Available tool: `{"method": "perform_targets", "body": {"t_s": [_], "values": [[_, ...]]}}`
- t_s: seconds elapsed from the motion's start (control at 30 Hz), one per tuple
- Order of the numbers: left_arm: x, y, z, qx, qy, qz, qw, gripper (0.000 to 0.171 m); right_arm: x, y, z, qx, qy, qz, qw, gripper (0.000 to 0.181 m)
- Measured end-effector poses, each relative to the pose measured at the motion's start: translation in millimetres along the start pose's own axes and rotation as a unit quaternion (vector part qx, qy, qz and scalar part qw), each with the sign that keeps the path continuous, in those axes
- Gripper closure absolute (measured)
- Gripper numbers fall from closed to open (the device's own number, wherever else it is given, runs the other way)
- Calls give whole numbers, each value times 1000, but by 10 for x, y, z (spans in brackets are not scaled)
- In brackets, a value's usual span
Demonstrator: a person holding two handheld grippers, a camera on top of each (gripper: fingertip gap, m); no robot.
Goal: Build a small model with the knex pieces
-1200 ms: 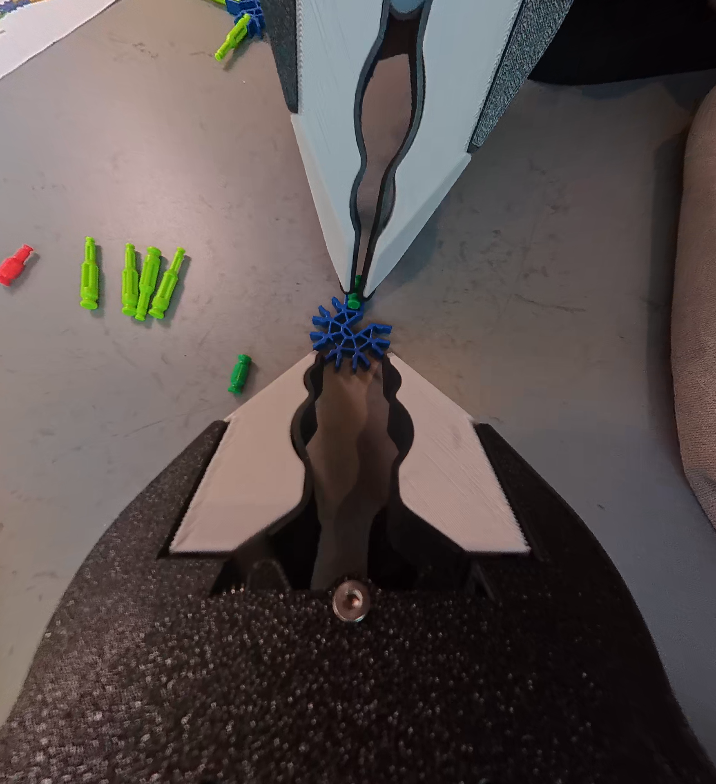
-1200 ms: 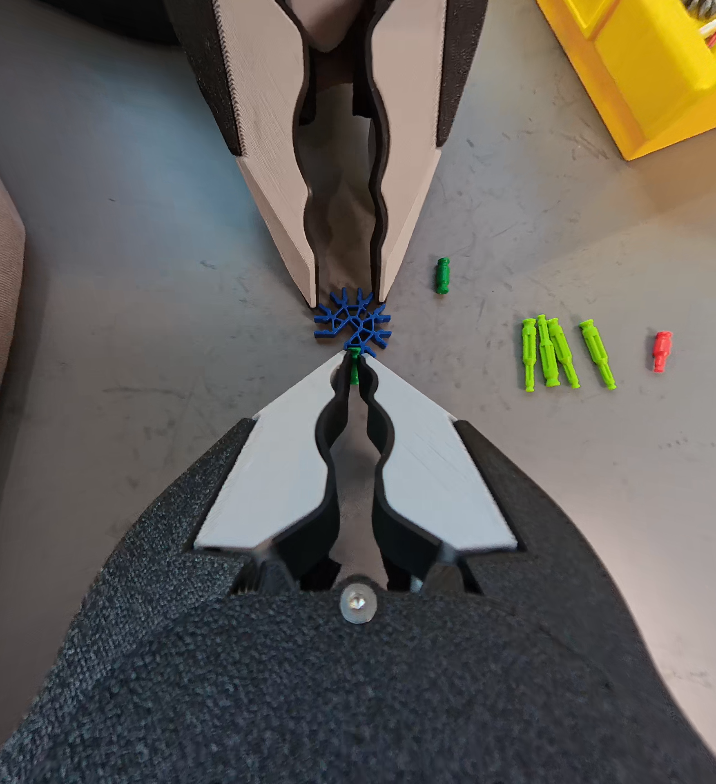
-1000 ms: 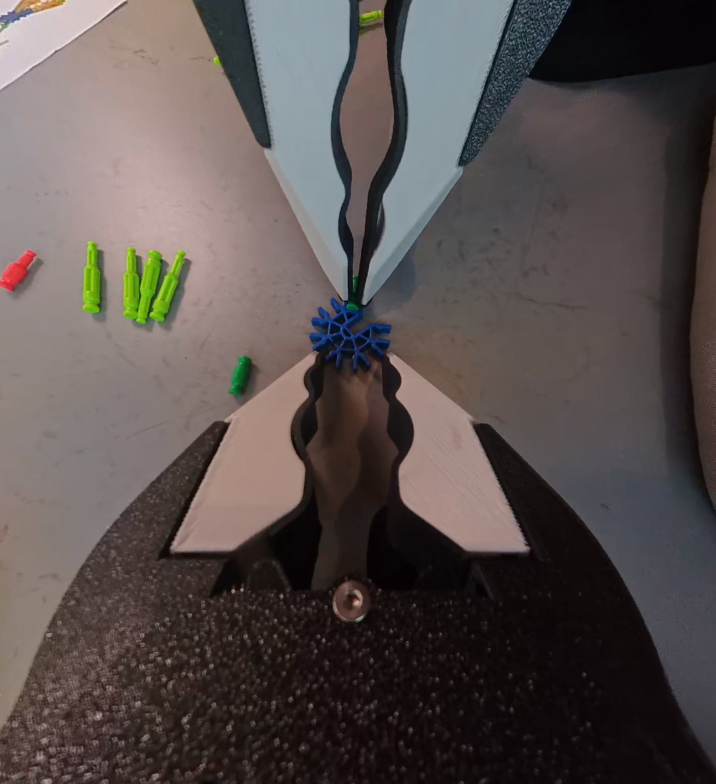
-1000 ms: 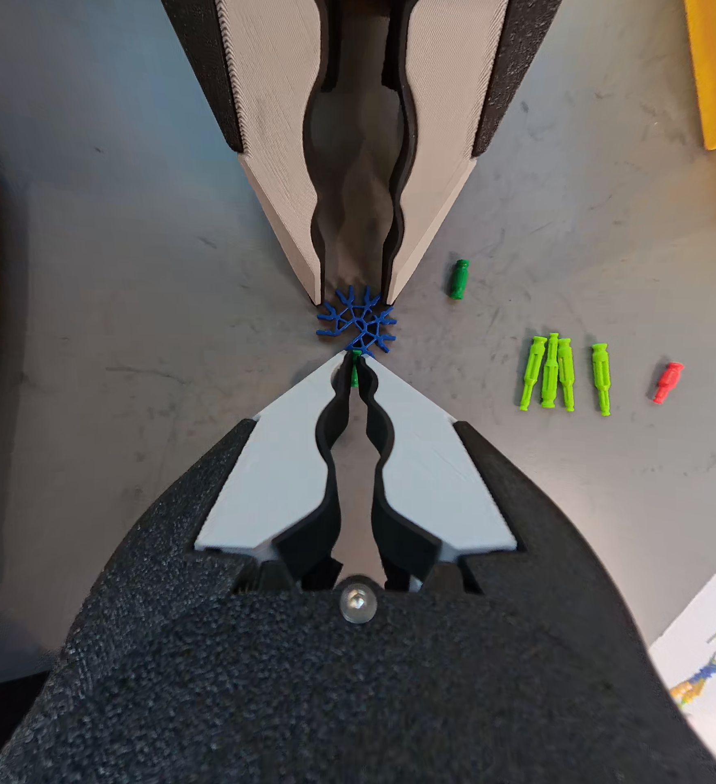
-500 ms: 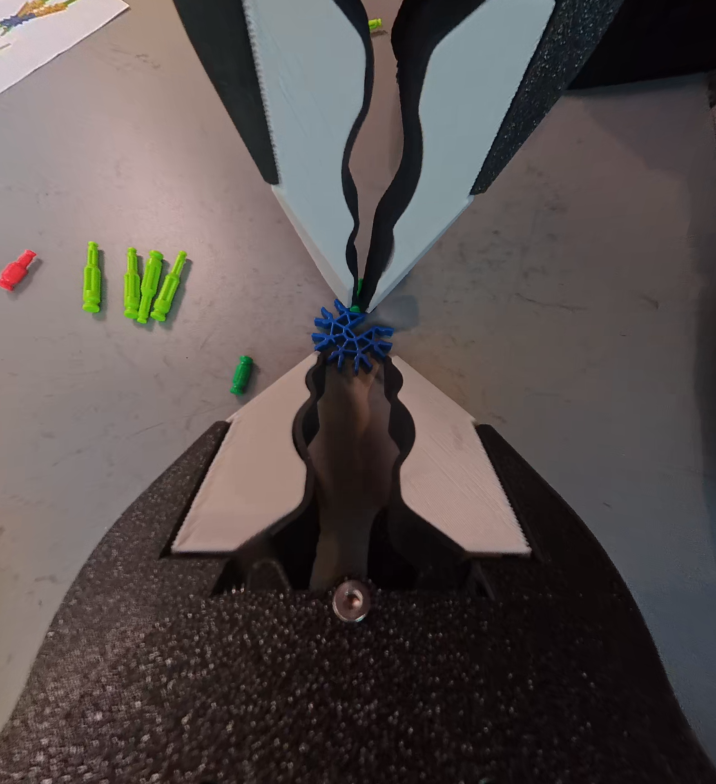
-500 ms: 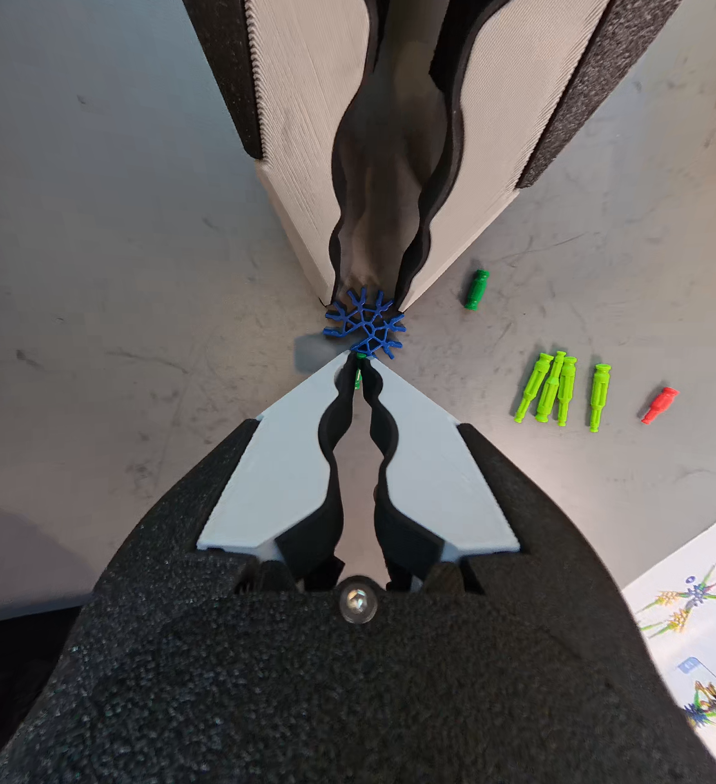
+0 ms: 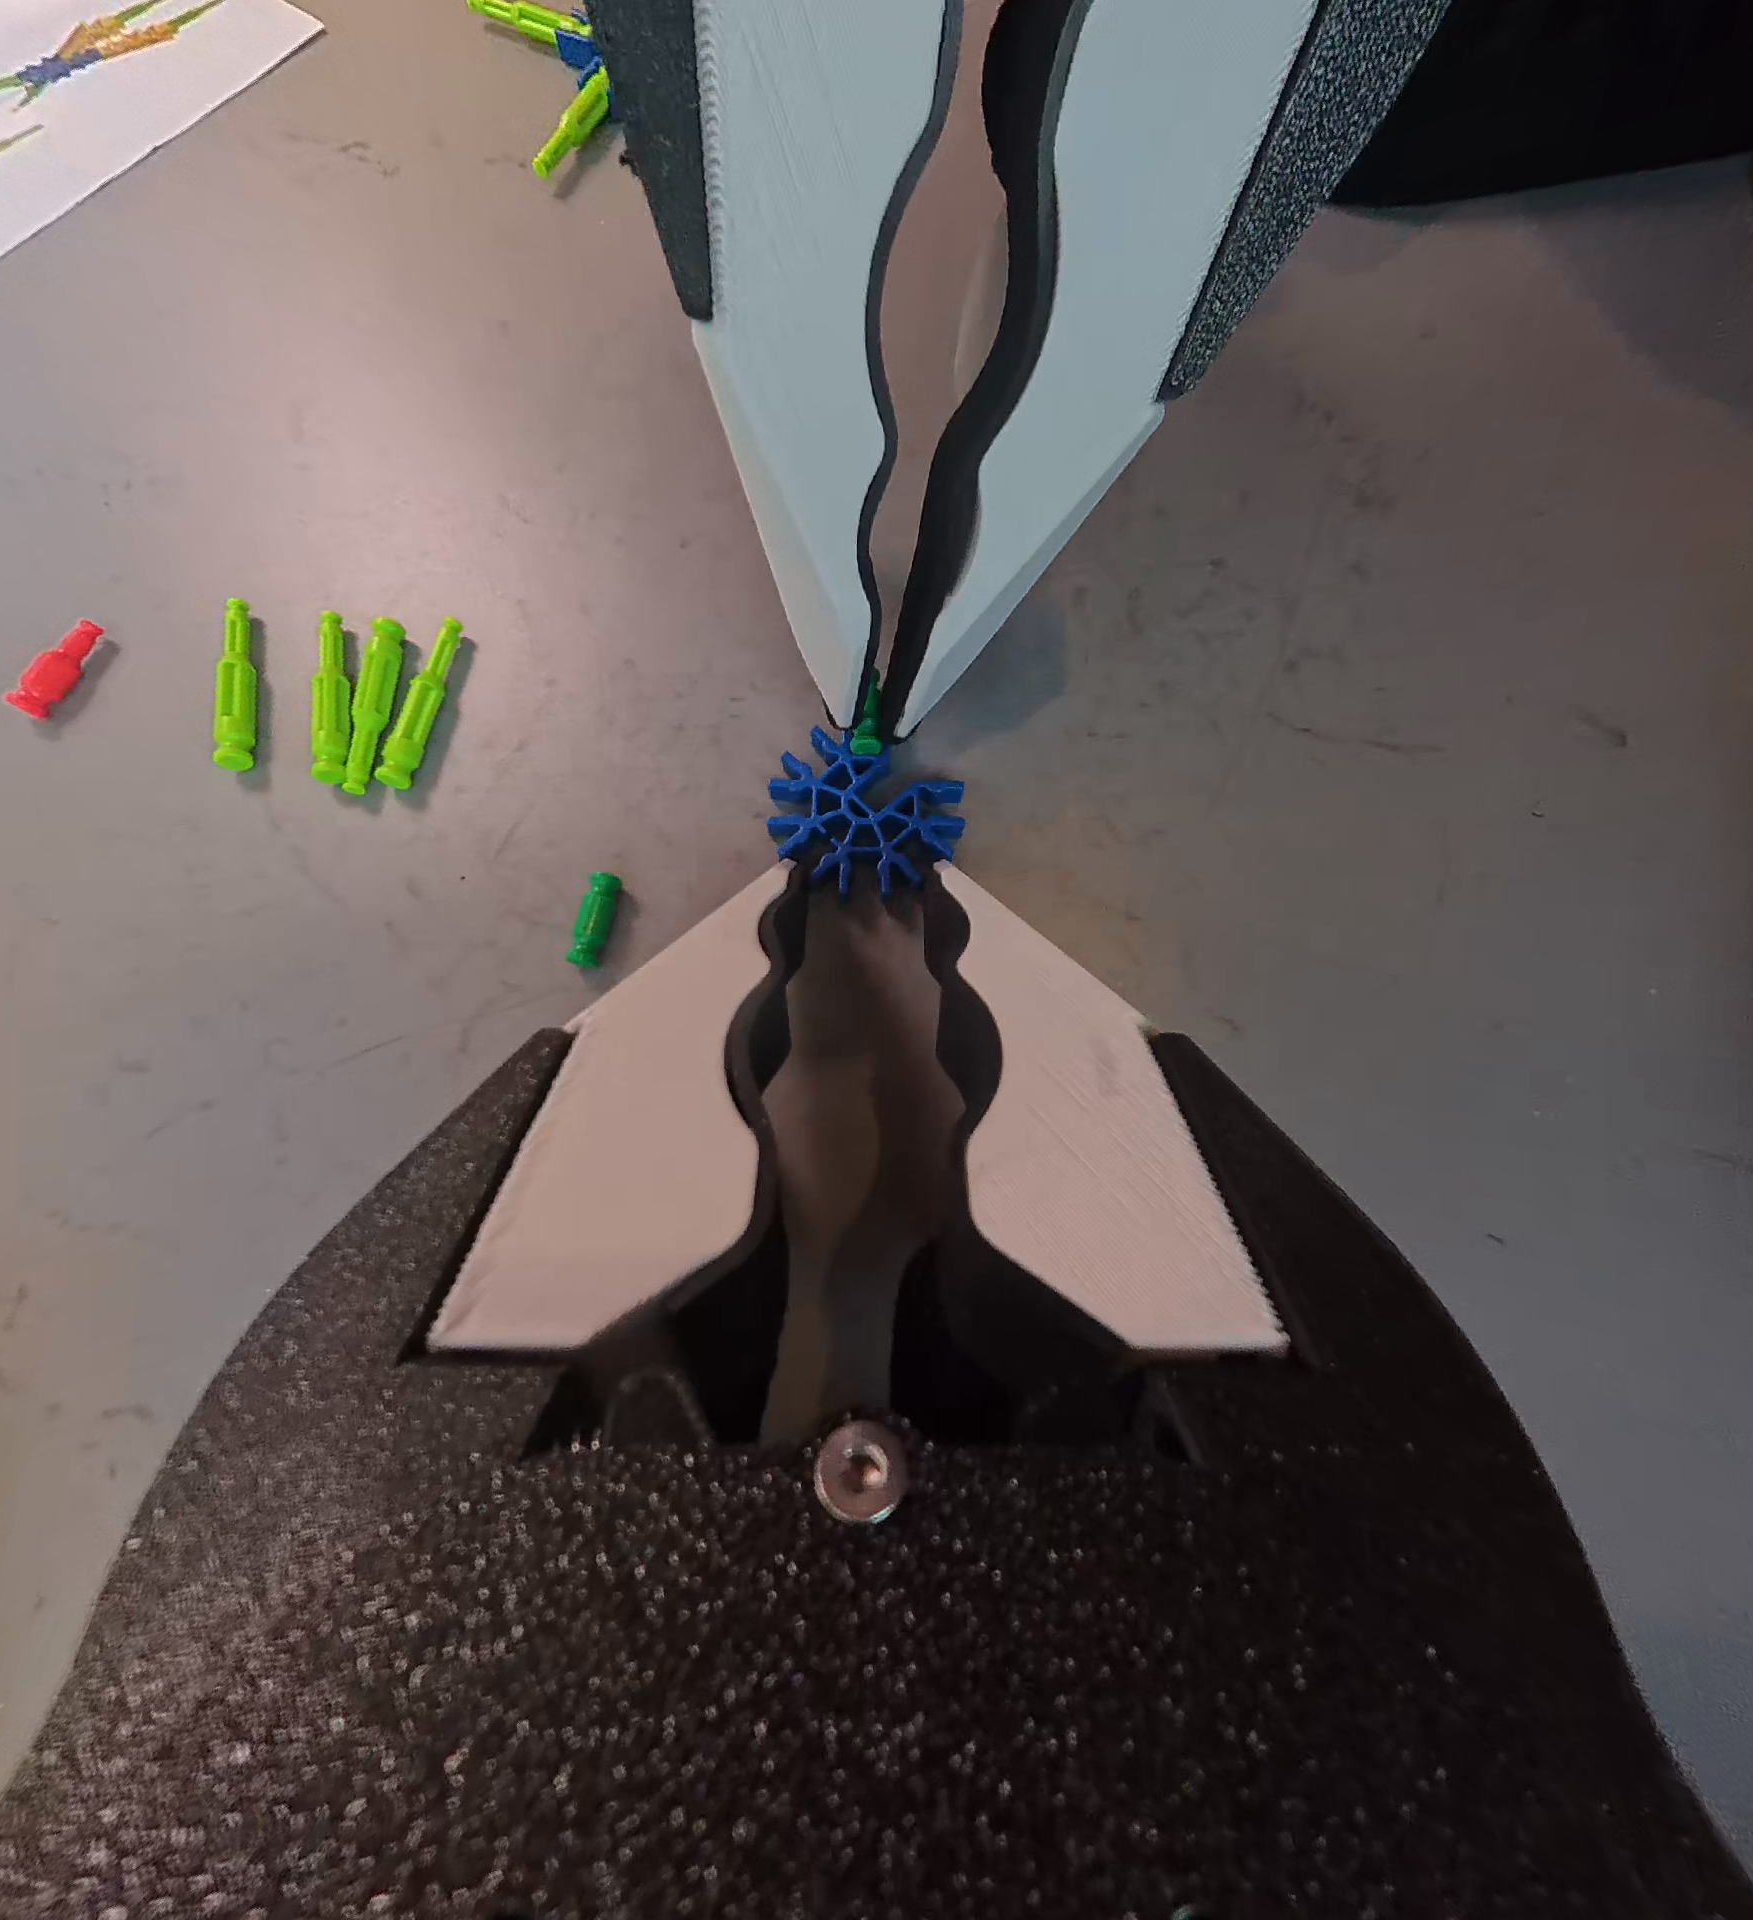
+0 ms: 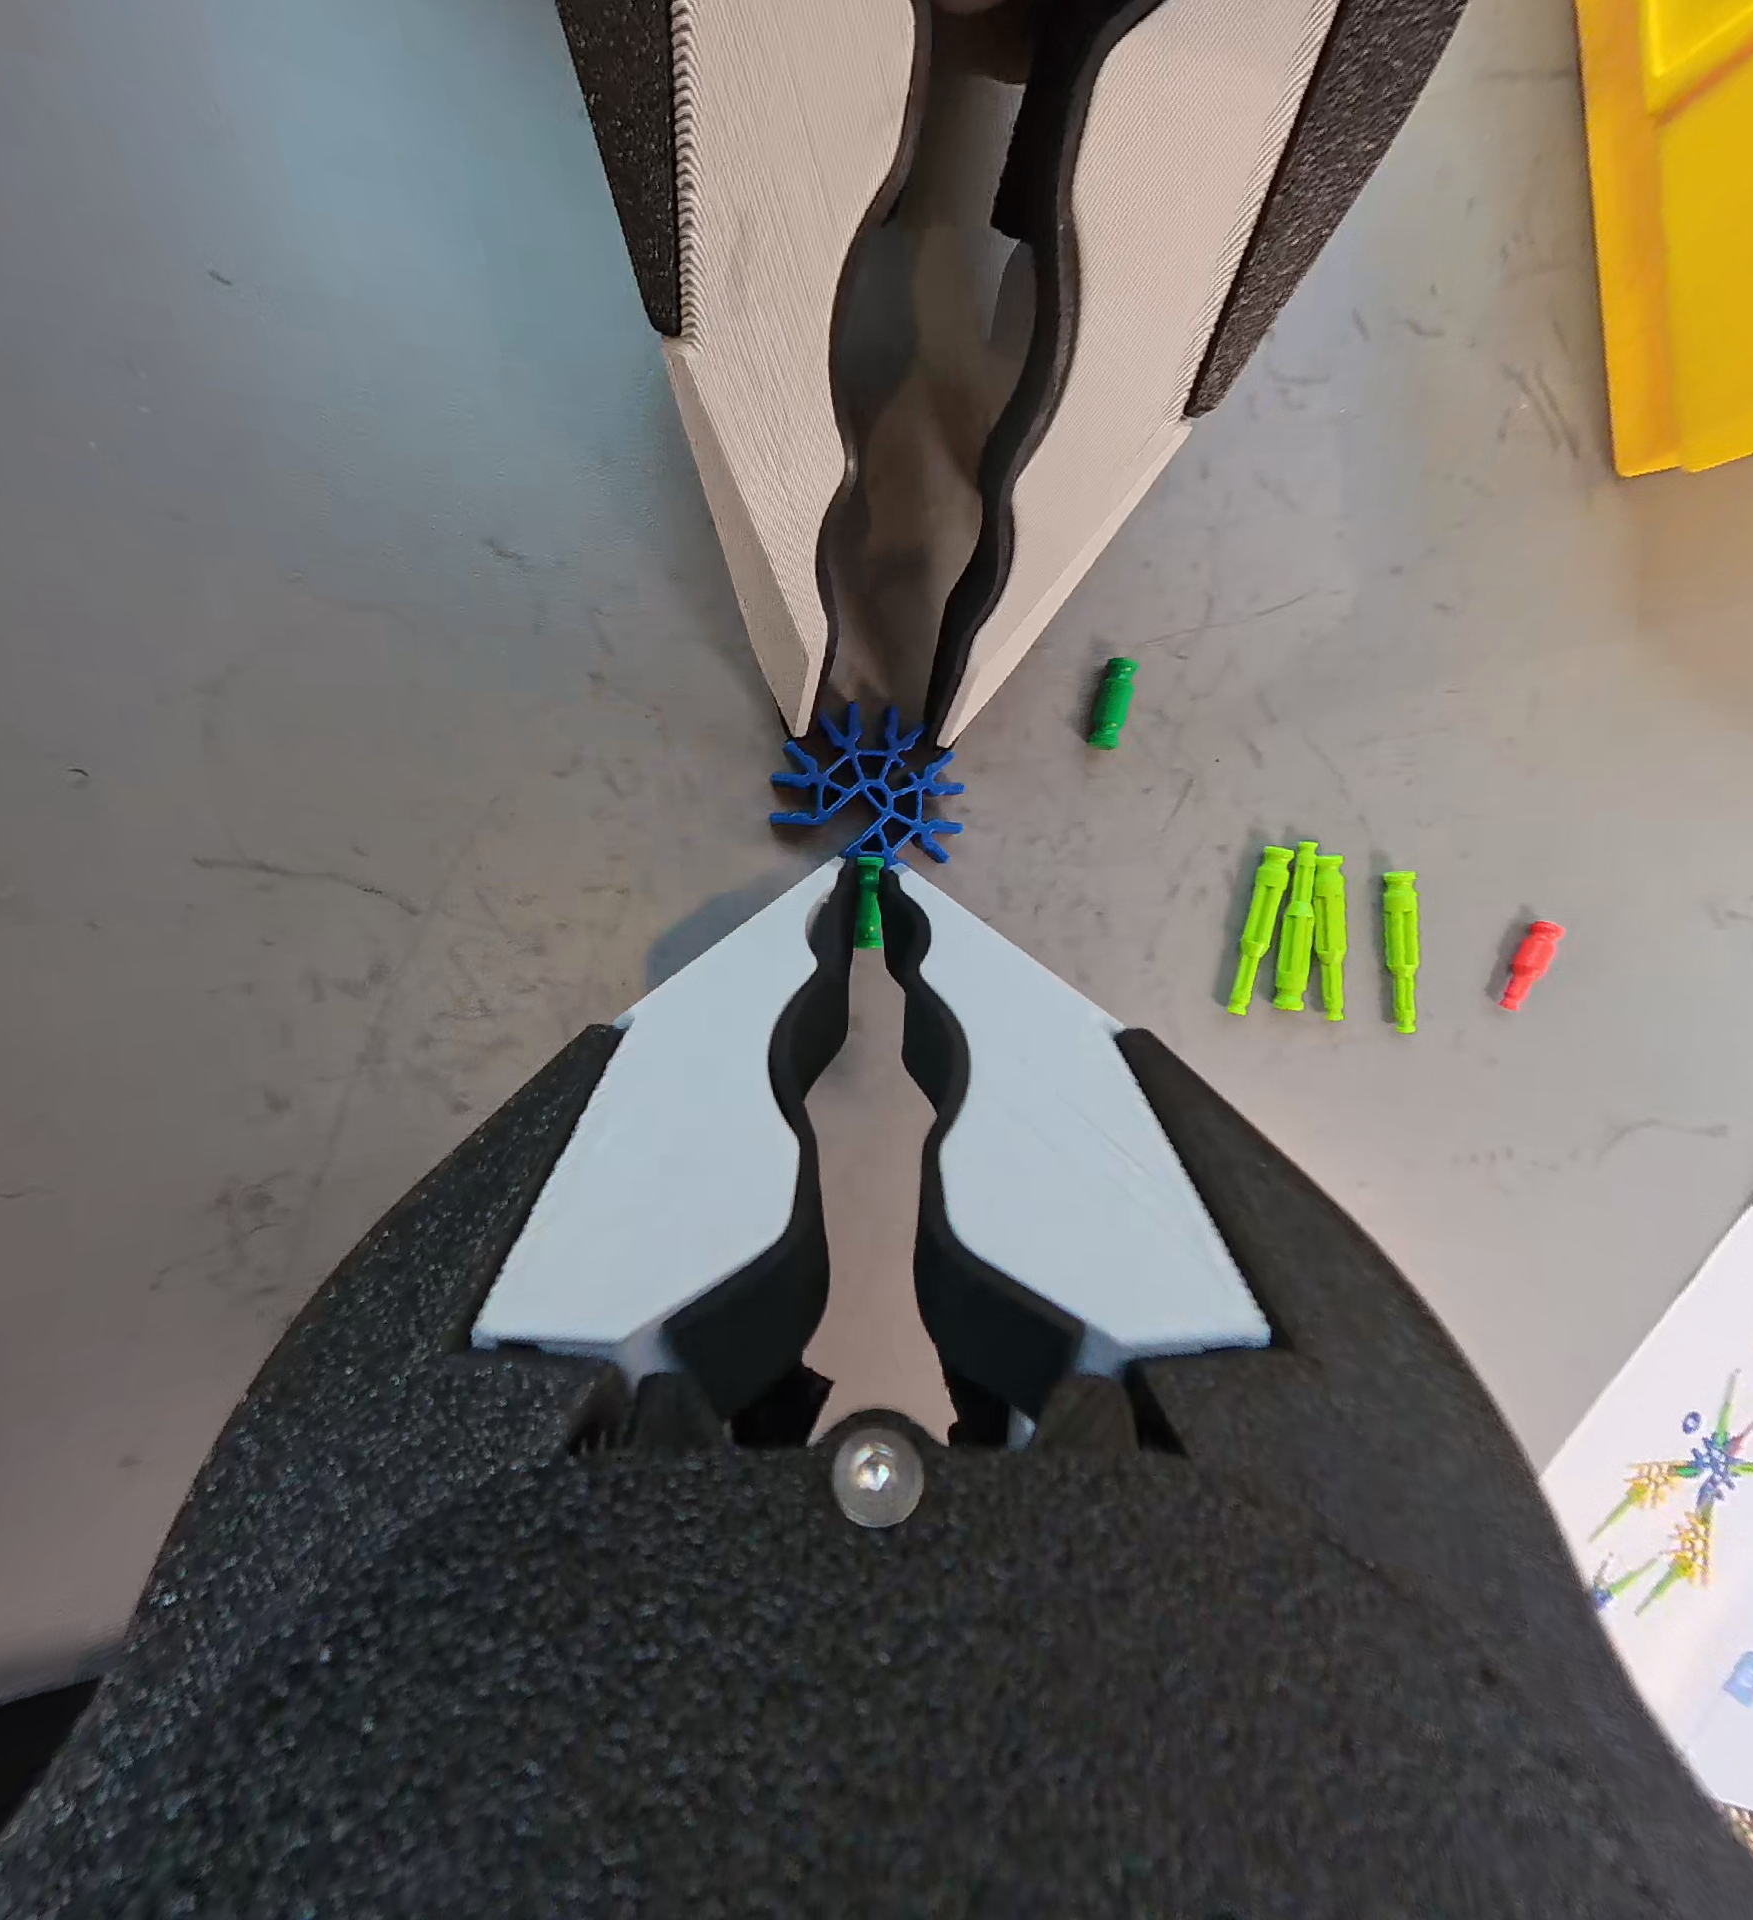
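Left gripper (image 7: 864, 878): its grey jaws are clenched on the near rim of a flat blue plastic snowflake-shaped connector (image 7: 864, 808), which sits pinched between the two tips and appears held just above the grey table (image 7: 1371, 831).
Right gripper (image 8: 864, 883): its pale blue jaws are clamped on a short dark green plastic rod (image 8: 867, 902), gripped lengthways right at the tips, with its front end touching a slot on the connector's edge.
Meeting point: the two grippers face each other tip to tip, the connector between them; in the right wrist view the rod's nose meets the connector's near edge, but I cannot tell whether it is seated in the slot.
To the side of the jaws: a second dark green short rod (image 7: 593, 920) lies loose near the left gripper's tip; farther off lie four lime green plastic rods (image 7: 352, 707) in a row and a small red plastic rod (image 7: 53, 683).
Farther off: a printed instruction sheet (image 7: 41, 125) and a yellow plastic bin (image 8: 1724, 229).
Risk, as I judge it: the rod is held by very little of its length, so an off-axis push could swivel it in the jaws or flick it out.
Second risk: the connector is pinched only at its rim, so pressure could tilt it or pop it free onto the table.
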State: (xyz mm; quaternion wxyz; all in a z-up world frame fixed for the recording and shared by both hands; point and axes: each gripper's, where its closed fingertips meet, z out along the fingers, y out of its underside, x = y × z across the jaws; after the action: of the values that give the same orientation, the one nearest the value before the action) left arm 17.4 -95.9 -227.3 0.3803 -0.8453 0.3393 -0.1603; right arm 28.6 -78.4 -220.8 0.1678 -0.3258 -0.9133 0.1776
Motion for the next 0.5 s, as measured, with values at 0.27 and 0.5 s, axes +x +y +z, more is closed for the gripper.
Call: {"method": "perform_targets", "body": {"t_s": [0.27, 0.5], "values": [[0, 1, 1, 0, 0, -2, 1000, 149, 0, -10, -4, 7, -17, 13, 1000, 181], [0, 0, 2, 0, 1, -5, 1000, 150, -10, -15, 8, -16, -42, 9, 999, 181]]}}
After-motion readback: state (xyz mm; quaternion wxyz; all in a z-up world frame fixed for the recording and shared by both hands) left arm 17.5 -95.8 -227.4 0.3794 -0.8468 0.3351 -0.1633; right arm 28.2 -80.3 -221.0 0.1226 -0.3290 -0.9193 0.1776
